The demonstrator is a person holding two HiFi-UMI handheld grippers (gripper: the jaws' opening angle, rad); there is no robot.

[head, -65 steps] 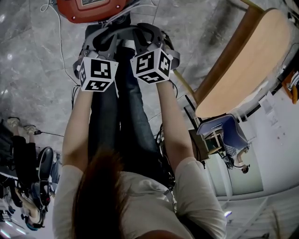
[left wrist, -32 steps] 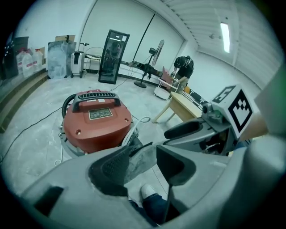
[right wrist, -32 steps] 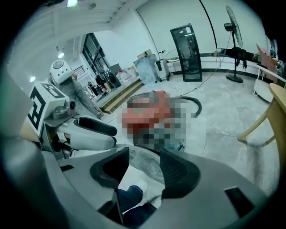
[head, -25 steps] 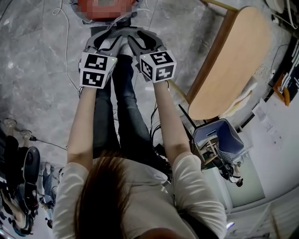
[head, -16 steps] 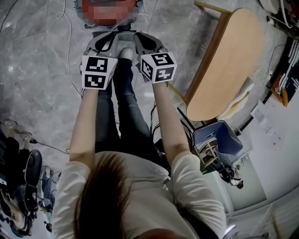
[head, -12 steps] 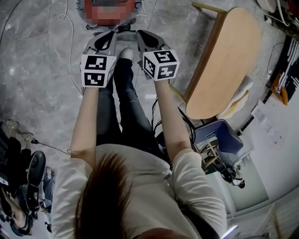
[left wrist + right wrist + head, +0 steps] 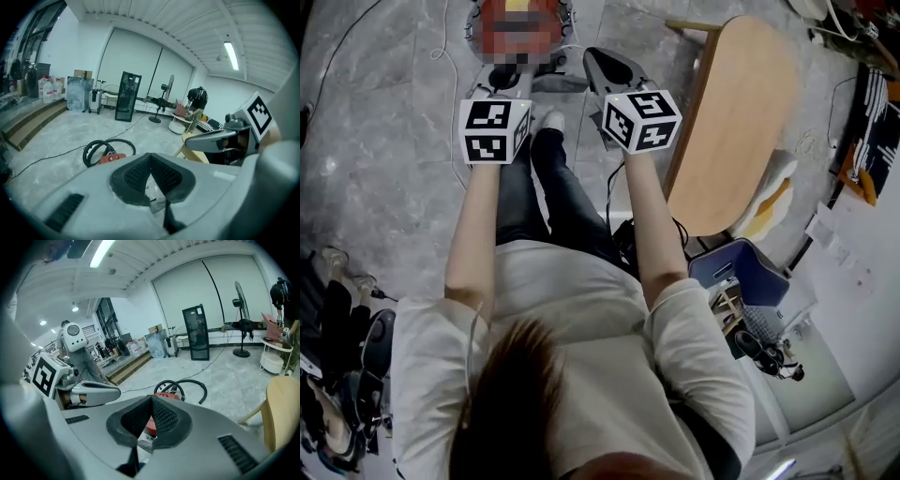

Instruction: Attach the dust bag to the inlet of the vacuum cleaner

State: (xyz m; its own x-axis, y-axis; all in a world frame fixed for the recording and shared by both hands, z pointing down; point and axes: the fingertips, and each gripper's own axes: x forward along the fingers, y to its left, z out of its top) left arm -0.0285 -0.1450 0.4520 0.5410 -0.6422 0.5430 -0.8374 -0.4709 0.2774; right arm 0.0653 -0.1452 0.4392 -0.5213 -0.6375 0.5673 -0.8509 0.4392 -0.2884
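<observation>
The red vacuum cleaner (image 7: 521,21) stands on the grey floor ahead of the person's feet, its black hose (image 7: 106,146) coiled beside it. It also shows in the left gripper view, vacuum cleaner (image 7: 111,158), and behind the right jaws, vacuum cleaner (image 7: 162,396). My left gripper (image 7: 501,75) and right gripper (image 7: 598,58) are held side by side in the air, above and short of the vacuum. Both have shut within the last second, with nothing between the pads. The left gripper (image 7: 151,155) and right gripper (image 7: 151,400) each show meshed pads pressed together. No dust bag is in any view.
A wooden table (image 7: 741,112) stands to the right, with a blue seat (image 7: 741,267) near it. Thin cables (image 7: 441,52) trail over the floor left of the vacuum. Far off are a black cabinet (image 7: 126,96), a standing fan (image 7: 241,310) and a person (image 7: 197,99).
Both grippers have lifted away from the vacuum and their jaws, spread a second ago, have come together empty. The vacuum now sits farther below and ahead.
</observation>
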